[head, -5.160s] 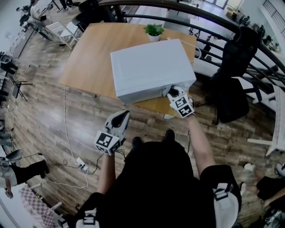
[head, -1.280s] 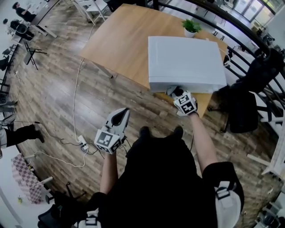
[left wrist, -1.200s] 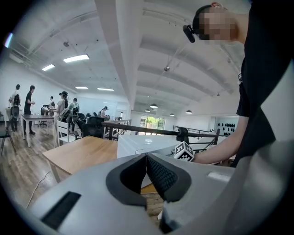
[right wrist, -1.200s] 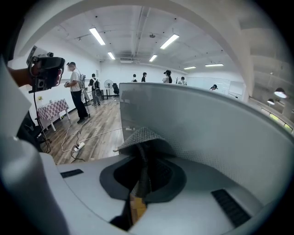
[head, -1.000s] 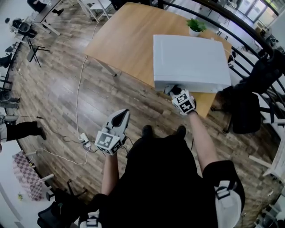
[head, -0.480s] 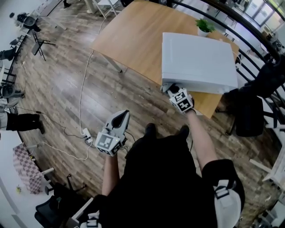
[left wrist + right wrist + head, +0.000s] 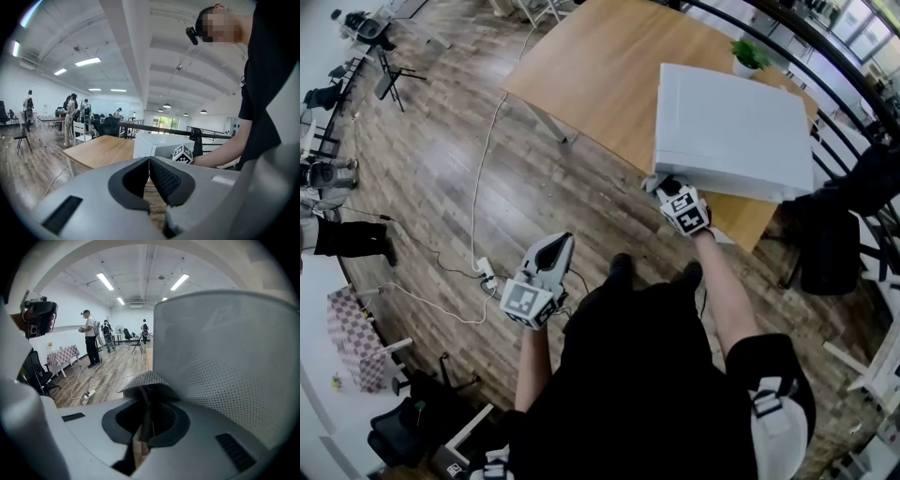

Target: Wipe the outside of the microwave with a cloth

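The white microwave (image 7: 733,131) stands on the wooden table (image 7: 600,75); its dotted face (image 7: 234,366) fills the right of the right gripper view. My right gripper (image 7: 664,189) is shut on a grey cloth (image 7: 145,380) and presses it against the microwave's near lower left corner. The cloth folds up over the jaw tips. My left gripper (image 7: 551,248) is shut with nothing in it, held low over the floor, well away from the table. In the left gripper view the microwave (image 7: 157,143) and the right gripper's marker cube (image 7: 183,153) lie ahead.
A small potted plant (image 7: 750,56) stands at the table's far edge. A black railing (image 7: 825,47) curves behind the table. A black office chair (image 7: 830,253) is at the right. A power strip and cable (image 7: 485,272) lie on the wood floor. Several people stand far off.
The right gripper with the cloth has slid left along the microwave's lower front to its left corner. The left gripper has stayed low and shut. The head view has shifted.
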Demonstrator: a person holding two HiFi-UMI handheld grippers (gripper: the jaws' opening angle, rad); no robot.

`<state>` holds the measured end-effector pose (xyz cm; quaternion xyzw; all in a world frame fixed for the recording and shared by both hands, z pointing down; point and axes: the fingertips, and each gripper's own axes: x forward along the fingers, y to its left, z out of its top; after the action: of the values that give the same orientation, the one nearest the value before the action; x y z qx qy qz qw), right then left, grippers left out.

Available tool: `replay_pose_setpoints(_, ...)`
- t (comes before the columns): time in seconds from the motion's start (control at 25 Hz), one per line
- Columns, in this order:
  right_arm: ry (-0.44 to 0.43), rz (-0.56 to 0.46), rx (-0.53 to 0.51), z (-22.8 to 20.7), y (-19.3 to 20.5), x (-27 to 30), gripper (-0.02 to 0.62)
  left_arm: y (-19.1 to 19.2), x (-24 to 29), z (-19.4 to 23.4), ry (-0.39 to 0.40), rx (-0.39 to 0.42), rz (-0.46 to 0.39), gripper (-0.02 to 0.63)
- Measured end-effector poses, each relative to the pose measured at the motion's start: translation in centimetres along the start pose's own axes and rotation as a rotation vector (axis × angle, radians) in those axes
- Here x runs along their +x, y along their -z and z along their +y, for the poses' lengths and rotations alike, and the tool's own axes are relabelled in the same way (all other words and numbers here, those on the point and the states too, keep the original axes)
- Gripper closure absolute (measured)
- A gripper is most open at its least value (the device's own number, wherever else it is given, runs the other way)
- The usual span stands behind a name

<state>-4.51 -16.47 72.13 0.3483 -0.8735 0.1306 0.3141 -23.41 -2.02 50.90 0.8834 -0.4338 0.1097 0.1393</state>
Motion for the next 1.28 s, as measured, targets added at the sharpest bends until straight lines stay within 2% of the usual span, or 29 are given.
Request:
replay_pose_setpoints(0.24,-0.011,0.002,0.063,0.2,1.0,1.0,0.577,0.0,-0.3,0.0,-0.008,-0.006,-0.001,0.603)
replay_pose_setpoints(0.56,-0.009,0.036,0.07,0.4,2.7,2.2,0.577,0.2,-0.9,0.4,-0.04,0.004,0.012,0.603)
replay_pose_setpoints(0.92,-0.007,0.047,0.08,-0.4,3.4,2.5,0.577,-0.1,0.0,0.2,-0.023,0.011,0.009,0.603)
replay_pose_setpoints(1.28,0.043,0.055,0.114,-3.0,5.1,0.3,0.577,-0.7,1.9,-1.1,0.028,0.025,0.024,0.603)
